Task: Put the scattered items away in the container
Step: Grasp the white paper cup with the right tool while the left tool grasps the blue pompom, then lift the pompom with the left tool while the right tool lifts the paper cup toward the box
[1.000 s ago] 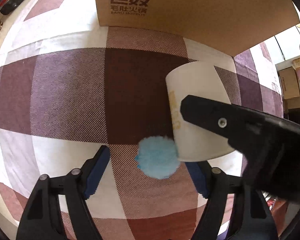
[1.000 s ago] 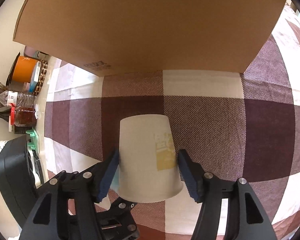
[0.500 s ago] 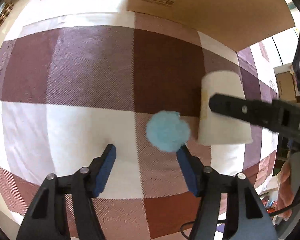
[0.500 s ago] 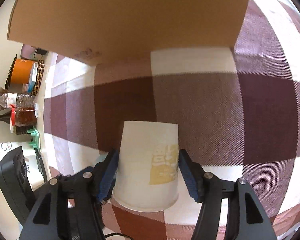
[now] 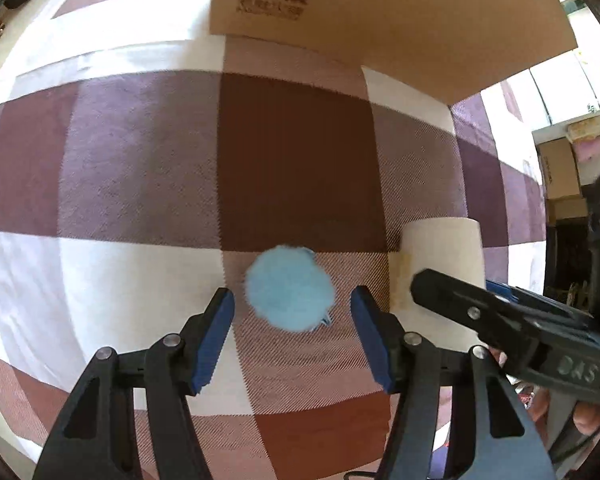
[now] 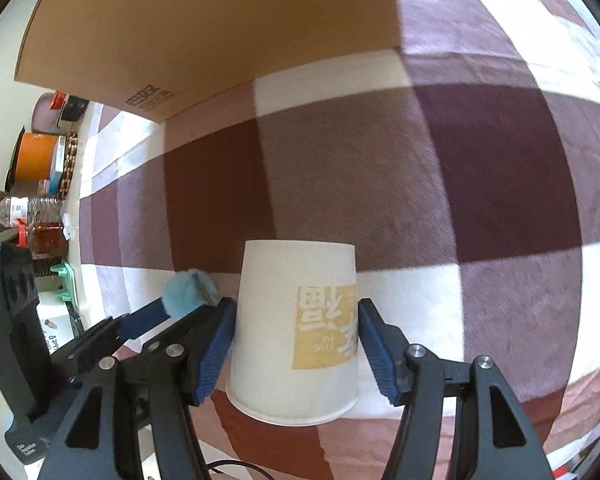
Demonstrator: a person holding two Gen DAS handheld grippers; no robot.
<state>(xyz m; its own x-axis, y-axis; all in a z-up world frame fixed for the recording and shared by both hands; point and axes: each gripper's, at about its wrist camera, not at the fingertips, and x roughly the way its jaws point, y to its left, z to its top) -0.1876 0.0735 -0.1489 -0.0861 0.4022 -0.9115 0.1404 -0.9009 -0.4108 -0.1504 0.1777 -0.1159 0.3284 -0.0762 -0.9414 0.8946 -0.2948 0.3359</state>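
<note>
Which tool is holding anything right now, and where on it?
Right tool grips the upside-down paper cup by its side walls. Left tool straddles the blue pom-pom, not gripping.

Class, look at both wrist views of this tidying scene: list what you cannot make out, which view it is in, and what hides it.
1. Cardboard box: its inside, both views; only outer walls show, tops cut off.
2. Paper cup: lower part, left wrist view, behind the right gripper.
3. Blue pompom: right wrist view, partly behind the left gripper finger; contact unclear.
4. Bottle labels: right wrist view, too small.
</note>
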